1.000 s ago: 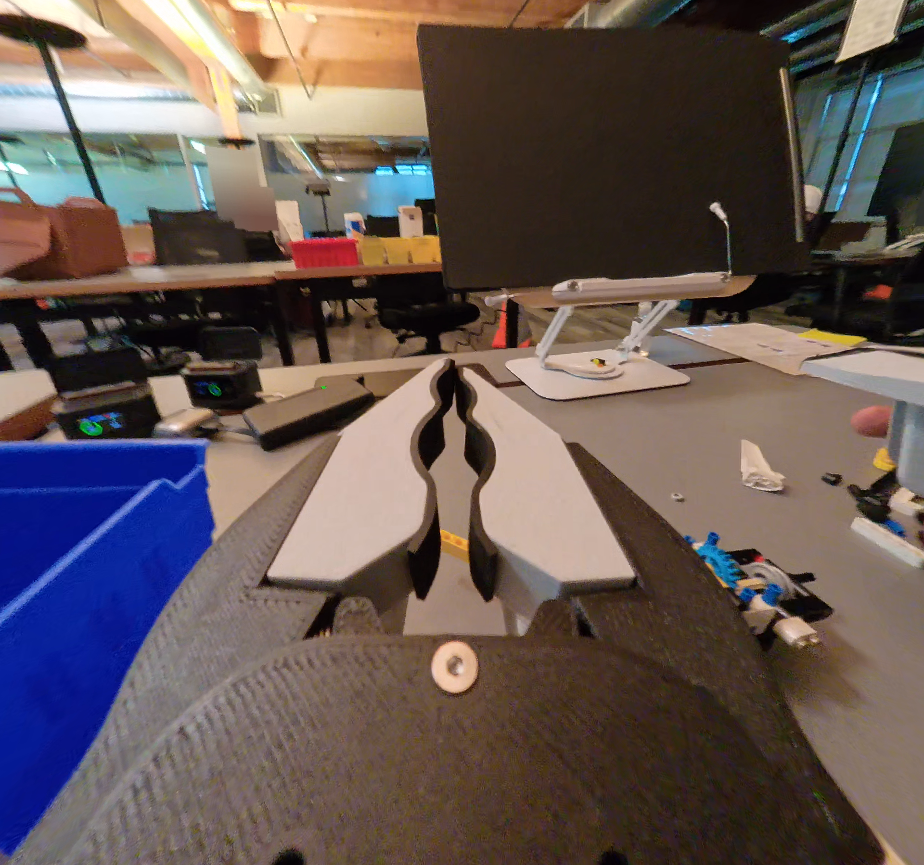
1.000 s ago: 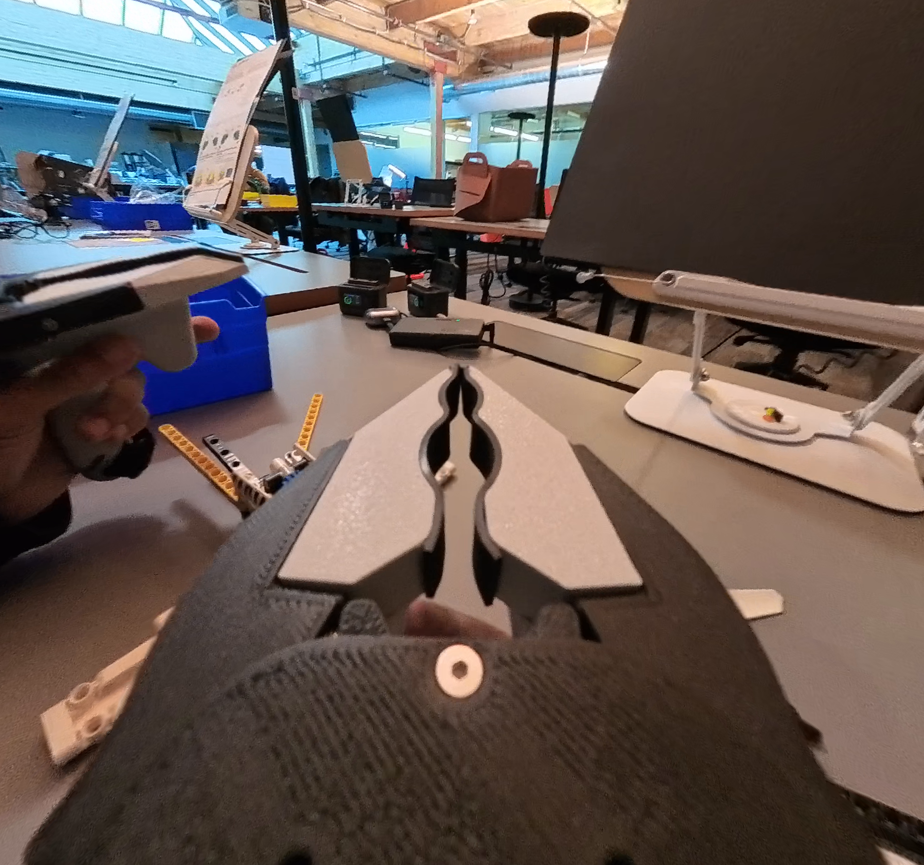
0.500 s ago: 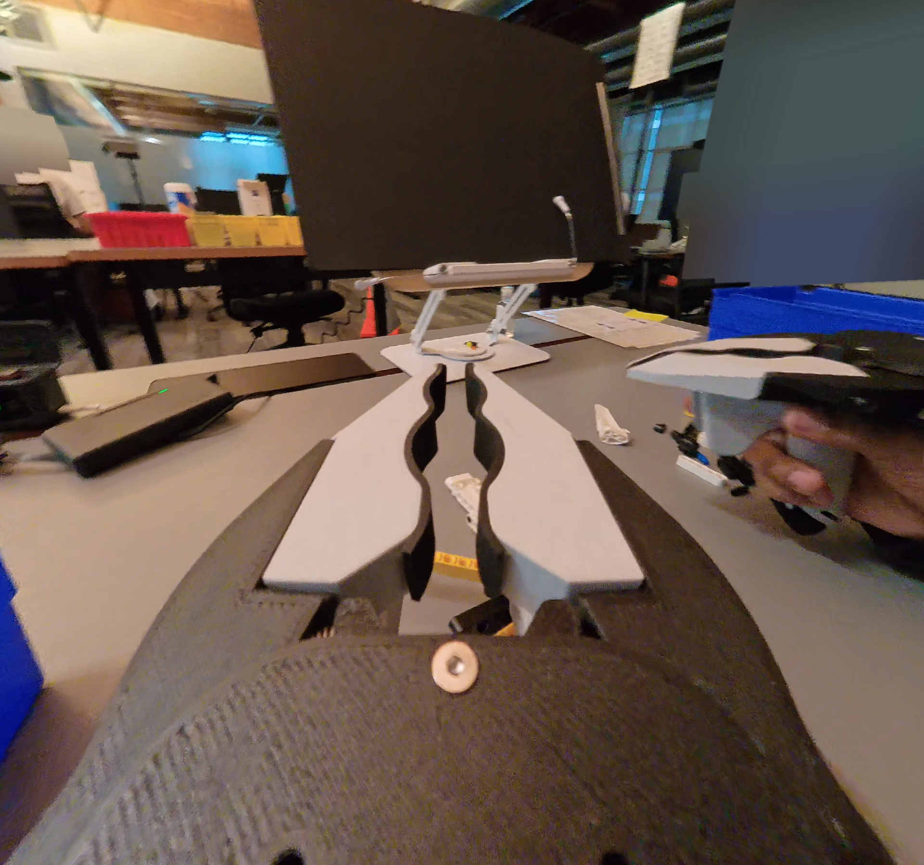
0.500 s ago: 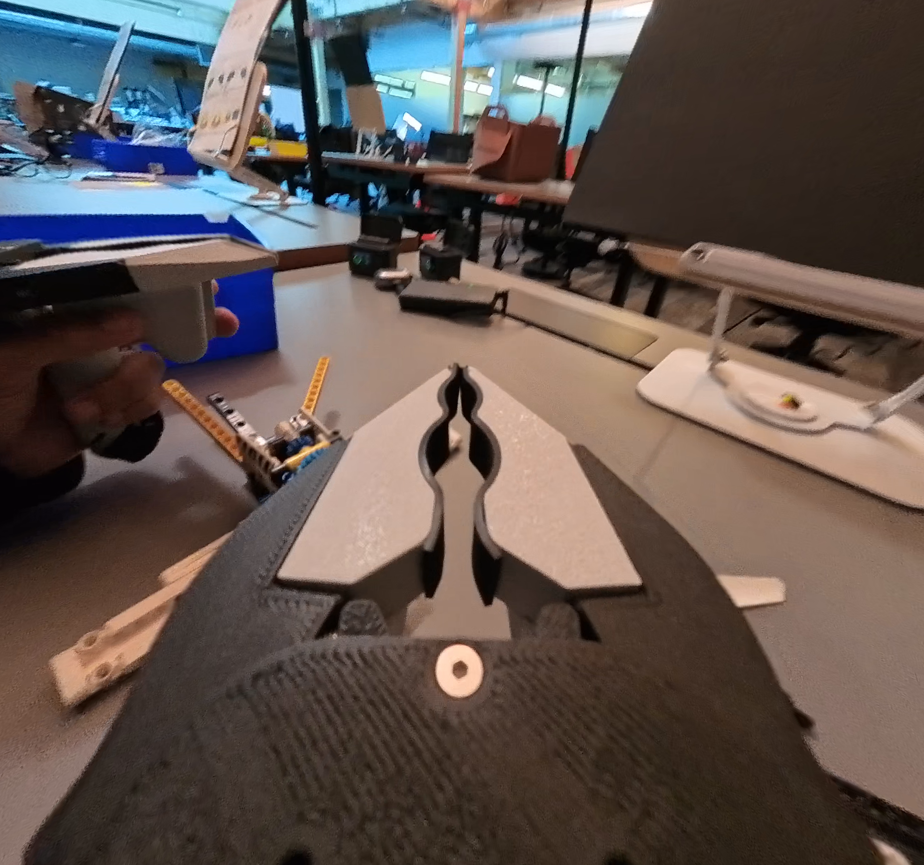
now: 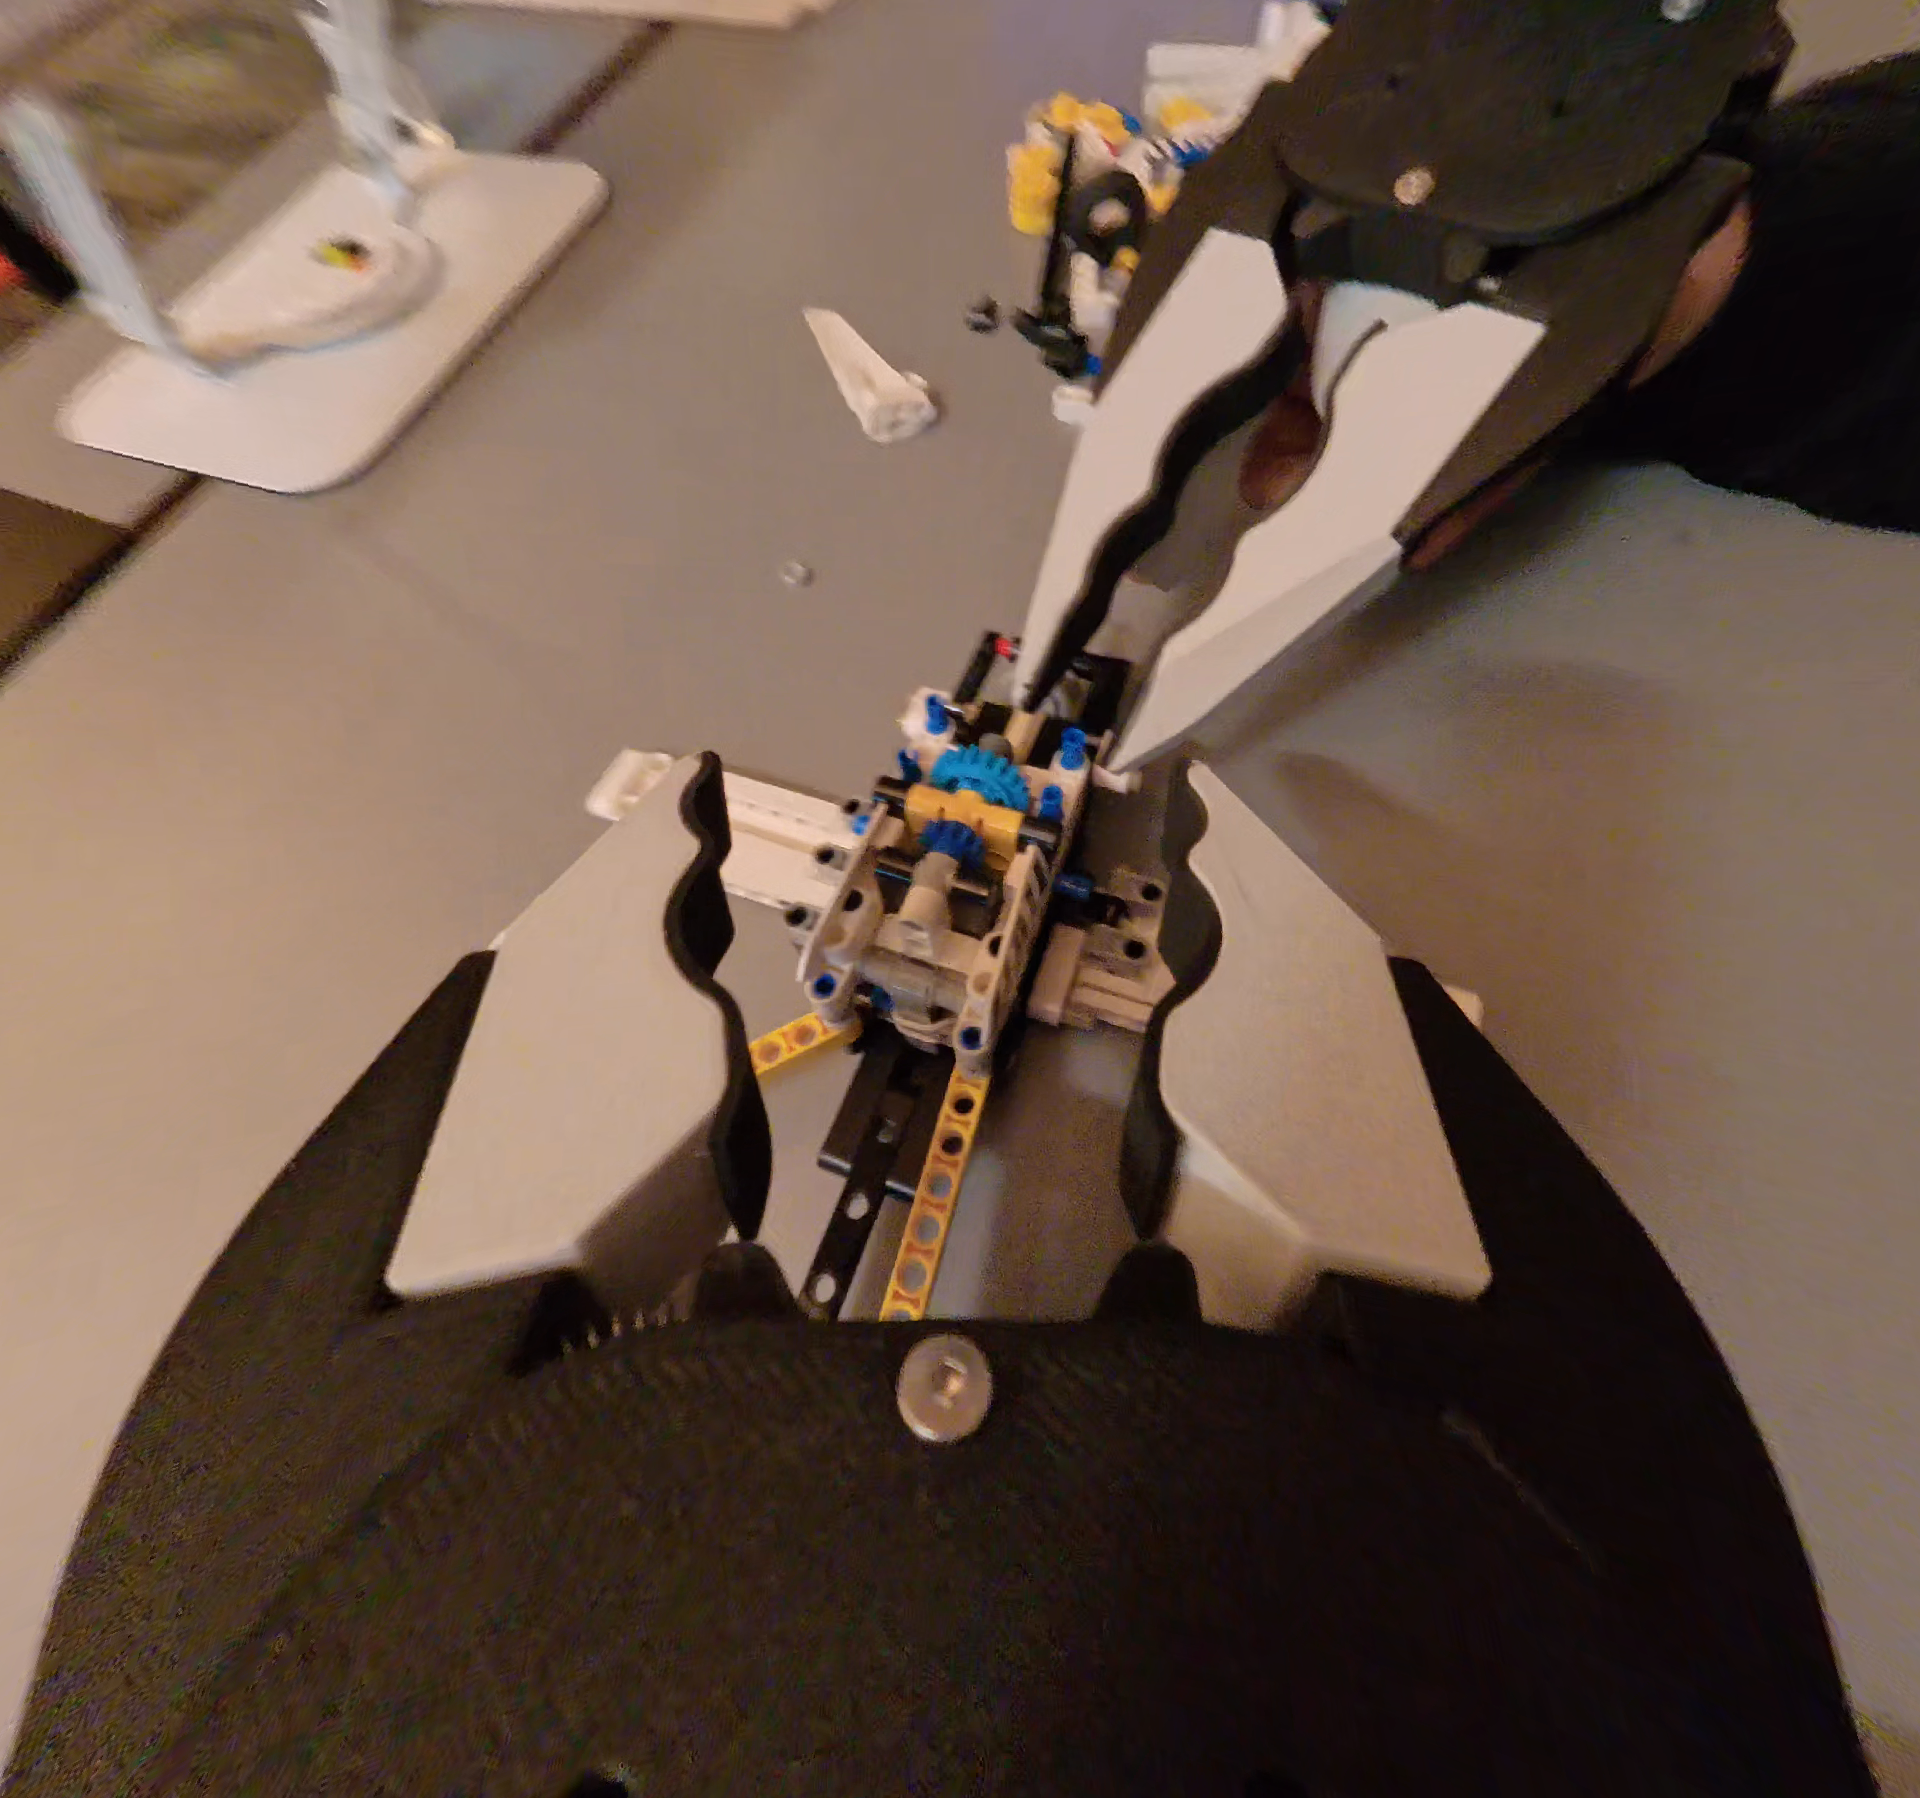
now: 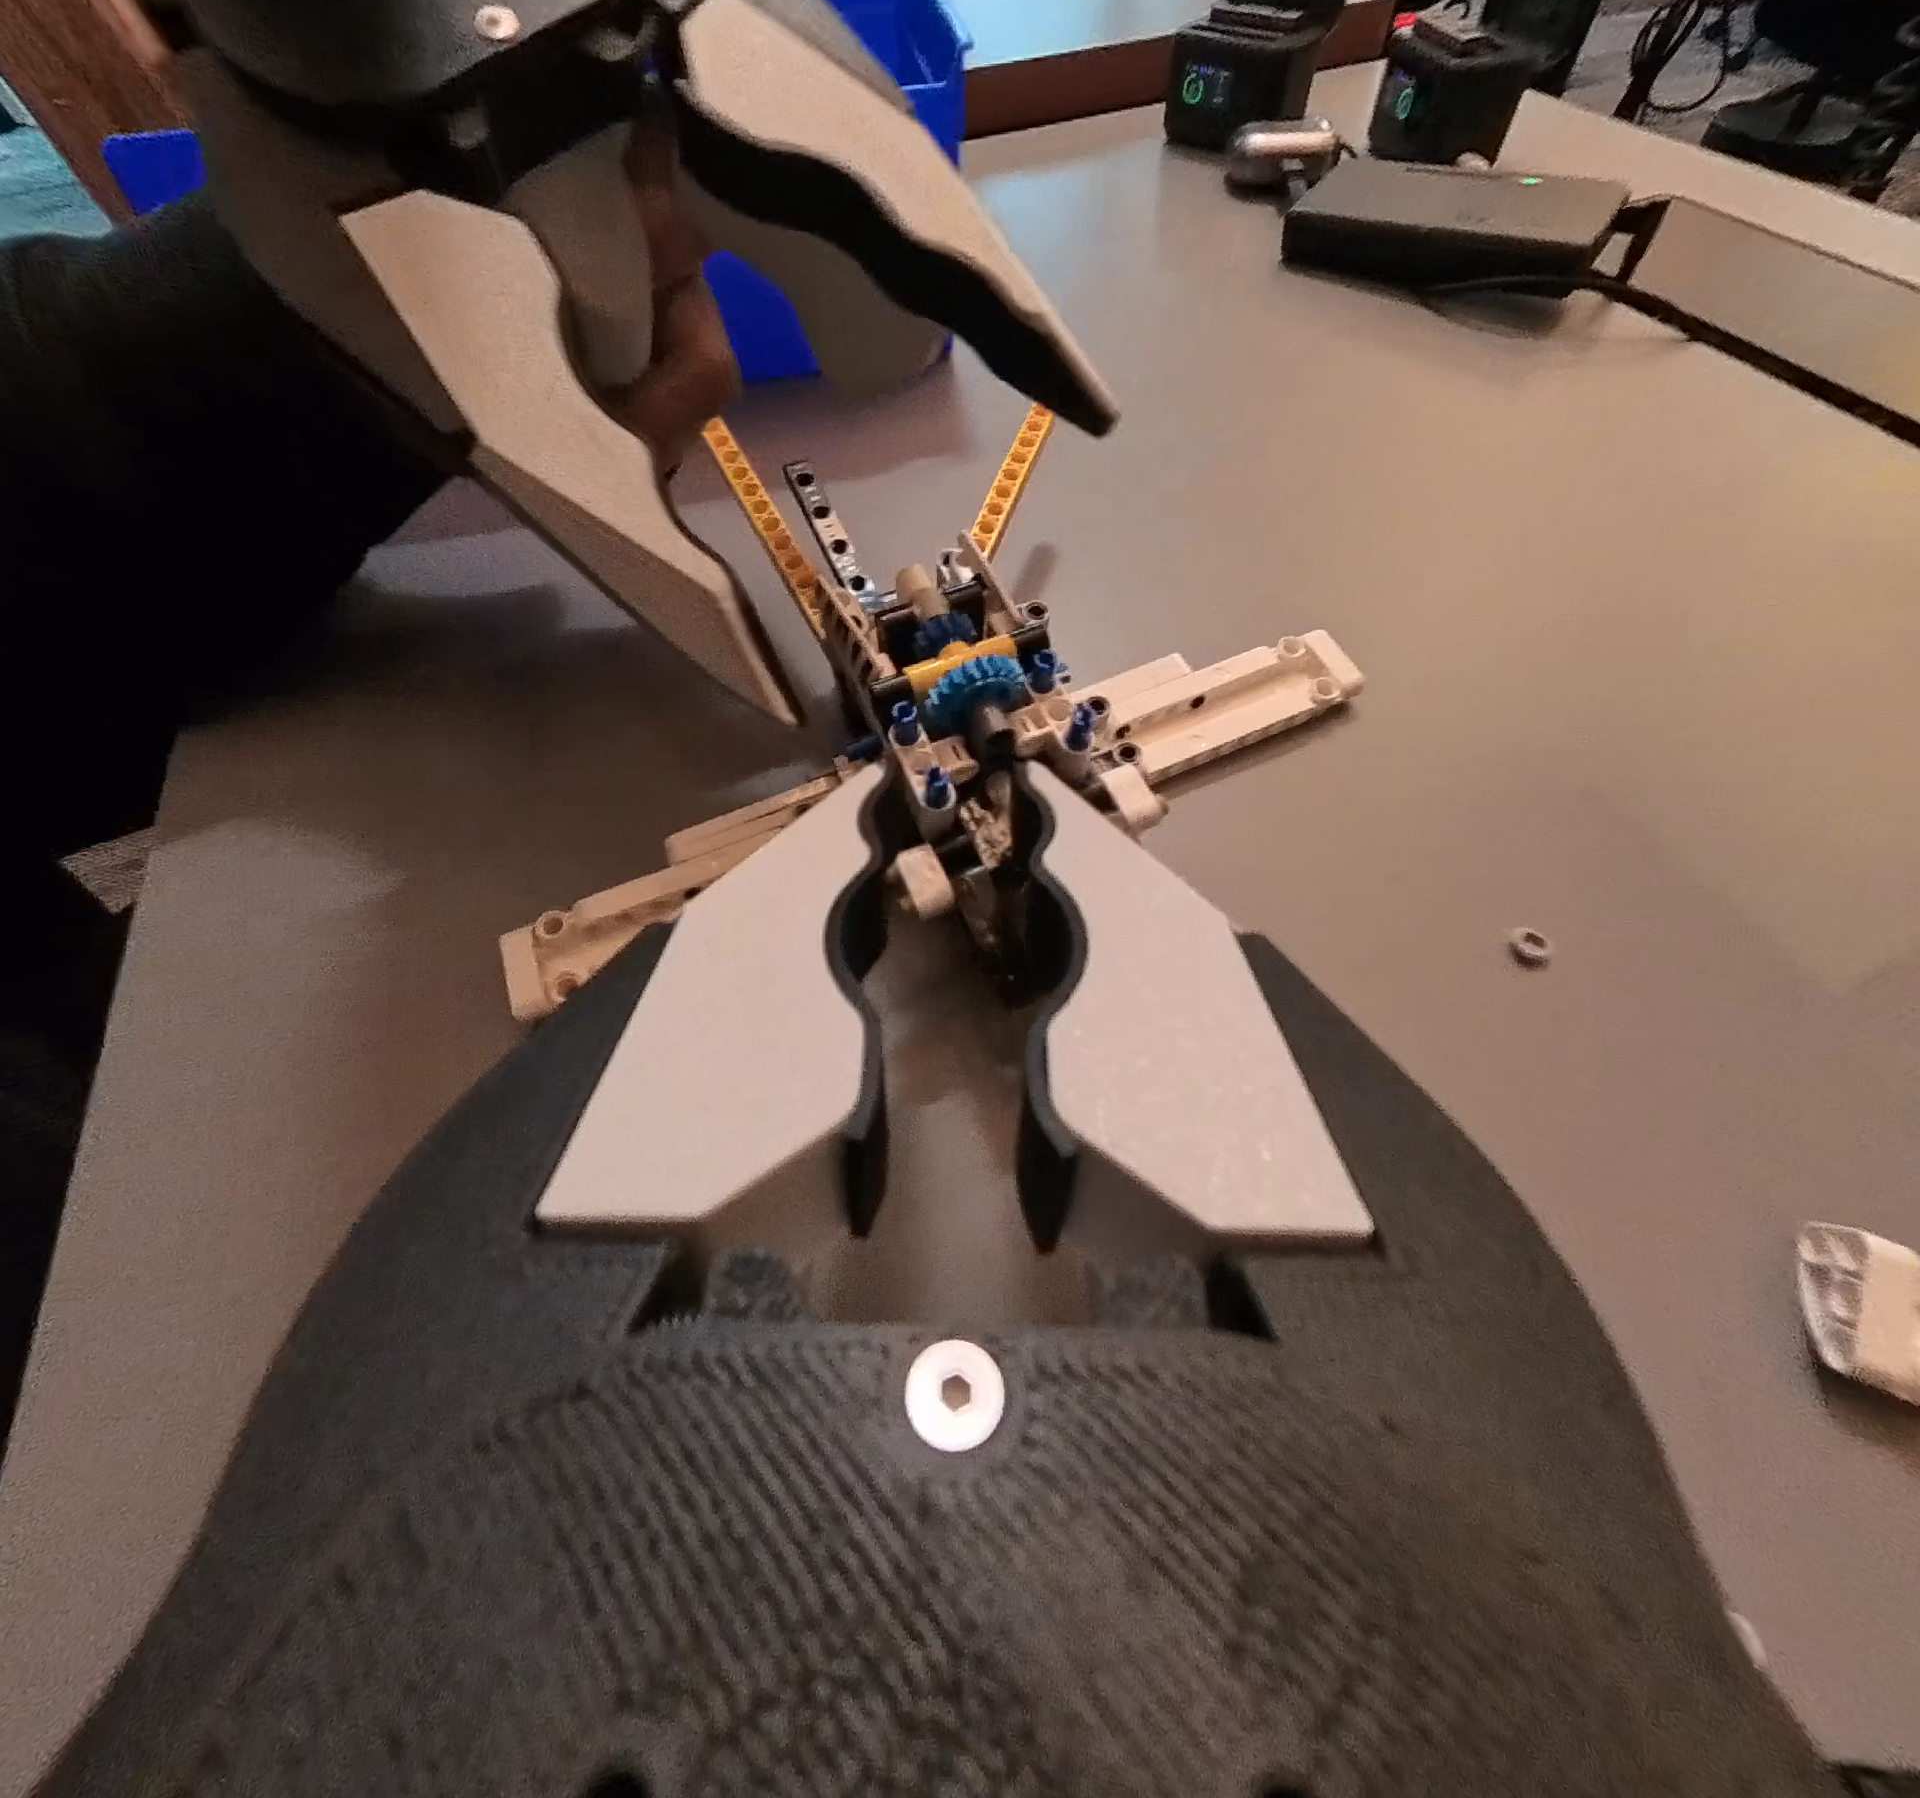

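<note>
While both grippers are converging on the same toy-brick assembly from opposite ends, it is sitting on the grey table between them

Left gripper: jaws are standing wide apart, straddling the assembly. Its fingers are flanking the frame on both sides with a visible gap on each, so nothing is being gripped. In the right wrist view the same gripper is angling down from upper left, one tip hanging just beside the assembly's edge, the other tip hanging in the air above the yellow beams

Right gripper: jaws are sitting narrow, tips closing around the near end of the assembly, where a dark strip and pale bricks are lying between the fingers. Whether the pads are actually pressing on it cannot be told; contact is hidden. In the left wrist view it is coming in from upper right, tips resting at the far end of the assembly

Assembly: pale perforated frame, blue gear on a yellow block, blue pins, long white beams sticking out sideways, yellow and black beams trailing off one end

Around it: a white wedge piece and a small ring lying well apart on the table, a second pile of bricks farther off, a blue bin behind, a white stand base, a black power brick and two chargers at the table's far side
</note>
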{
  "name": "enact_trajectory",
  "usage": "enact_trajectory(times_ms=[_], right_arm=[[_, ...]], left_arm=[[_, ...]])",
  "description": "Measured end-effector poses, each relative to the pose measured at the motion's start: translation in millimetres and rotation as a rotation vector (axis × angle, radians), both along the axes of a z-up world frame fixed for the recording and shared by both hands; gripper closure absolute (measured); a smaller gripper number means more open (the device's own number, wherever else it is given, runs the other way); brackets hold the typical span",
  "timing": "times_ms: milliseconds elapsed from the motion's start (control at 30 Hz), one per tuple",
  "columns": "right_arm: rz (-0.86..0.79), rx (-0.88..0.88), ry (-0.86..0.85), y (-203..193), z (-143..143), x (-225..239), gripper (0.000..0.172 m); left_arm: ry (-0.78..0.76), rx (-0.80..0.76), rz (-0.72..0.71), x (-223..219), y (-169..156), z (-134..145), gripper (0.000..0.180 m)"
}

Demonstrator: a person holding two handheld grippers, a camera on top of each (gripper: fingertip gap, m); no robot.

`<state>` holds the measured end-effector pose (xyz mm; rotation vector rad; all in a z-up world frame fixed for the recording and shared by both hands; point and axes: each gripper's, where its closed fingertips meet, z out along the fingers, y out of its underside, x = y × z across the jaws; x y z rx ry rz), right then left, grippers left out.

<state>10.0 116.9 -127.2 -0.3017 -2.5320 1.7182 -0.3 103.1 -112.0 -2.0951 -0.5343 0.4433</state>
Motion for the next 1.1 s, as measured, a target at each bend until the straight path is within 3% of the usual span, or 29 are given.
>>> enact_trajectory(times_ms=[100,400,467,1100], right_arm=[[0.004,-0.001,-0.010,-1.6,-0.4,1.1,0.156],[0.018,0.021,-0.043,-4.1,-5.6,2.0,0.163],[0.020,0.021,-0.043,-4.8,-5.5,2.6,0.169],[-0.029,-0.118,-0.135,-8.2,12.2,-6.0,0.171]], left_arm=[[-0.079,-0.055,-0.047,-0.9,0.9,-14.2,0.106],[-0.058,-0.176,-0.077,-1.4,2.1,-33.5,0.131],[-0.057,-0.182,-0.064,-3.1,1.0,-34.0,0.131],[-0.037,-0.260,-0.010,-1.3,-3.6,-31.6,0.132]])
